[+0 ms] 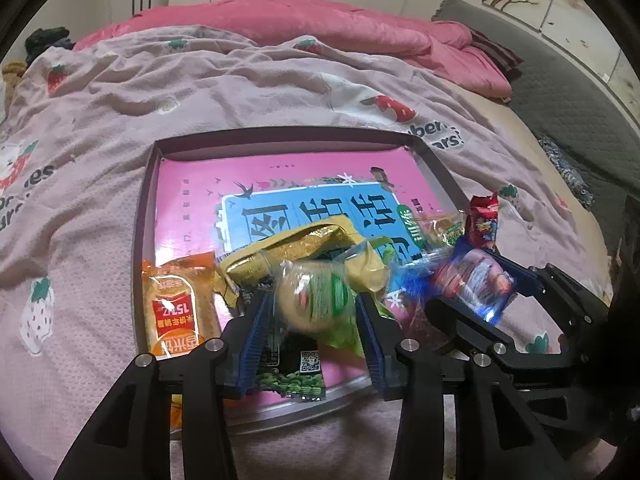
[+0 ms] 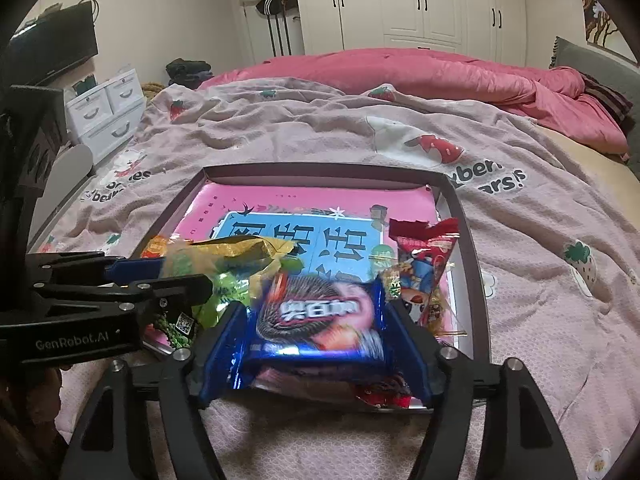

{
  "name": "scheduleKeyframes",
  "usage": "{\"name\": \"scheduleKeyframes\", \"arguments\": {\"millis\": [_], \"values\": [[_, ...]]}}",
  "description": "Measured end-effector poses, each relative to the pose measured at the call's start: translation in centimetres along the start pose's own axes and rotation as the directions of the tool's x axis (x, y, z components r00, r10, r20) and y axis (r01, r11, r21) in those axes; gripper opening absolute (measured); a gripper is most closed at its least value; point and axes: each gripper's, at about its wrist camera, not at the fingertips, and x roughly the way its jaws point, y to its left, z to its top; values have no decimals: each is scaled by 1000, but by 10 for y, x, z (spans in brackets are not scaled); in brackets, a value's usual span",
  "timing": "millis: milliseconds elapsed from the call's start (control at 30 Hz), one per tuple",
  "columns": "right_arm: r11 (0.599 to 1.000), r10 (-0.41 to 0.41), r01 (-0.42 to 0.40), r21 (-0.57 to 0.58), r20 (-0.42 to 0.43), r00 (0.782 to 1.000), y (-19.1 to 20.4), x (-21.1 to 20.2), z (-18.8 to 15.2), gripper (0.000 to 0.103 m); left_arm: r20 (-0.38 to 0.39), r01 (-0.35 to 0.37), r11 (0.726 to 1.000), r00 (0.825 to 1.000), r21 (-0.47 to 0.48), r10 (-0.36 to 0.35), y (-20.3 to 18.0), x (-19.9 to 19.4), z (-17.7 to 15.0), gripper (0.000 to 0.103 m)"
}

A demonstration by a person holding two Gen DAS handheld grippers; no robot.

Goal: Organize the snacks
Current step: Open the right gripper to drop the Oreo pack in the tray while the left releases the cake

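Two snacks sit between my jaws over the tray point(image 1: 148, 184): left gripper point(image 1: 312, 300) partly open around a green packet point(image 1: 320, 300), right gripper point(image 2: 316, 320) wide around a blue cookie pack point(image 2: 316, 320); whether either one grips, I cannot tell.

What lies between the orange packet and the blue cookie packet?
In the left wrist view, a crumpled yellow bag and a green-wrapped snack lie between the orange packet and the blue cookie packet.

Warm, dim indoor light is falling evenly across both fisheye views, edges are bending and darkening into black corners, and the green-and-clear plastic snack packet point(image 1: 316, 300) and blue glossy biscuit wrapper point(image 2: 316, 316) are smearing with motion blur.
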Motion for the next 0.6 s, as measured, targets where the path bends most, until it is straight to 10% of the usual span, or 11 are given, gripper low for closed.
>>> {"name": "scheduleKeyframes", "arguments": {"millis": [600], "values": [[999,-31,32,-7,105,994,4,-53,-1,73,51,-18,1000,999,-6,19,-4,-34,-4,65]]}}
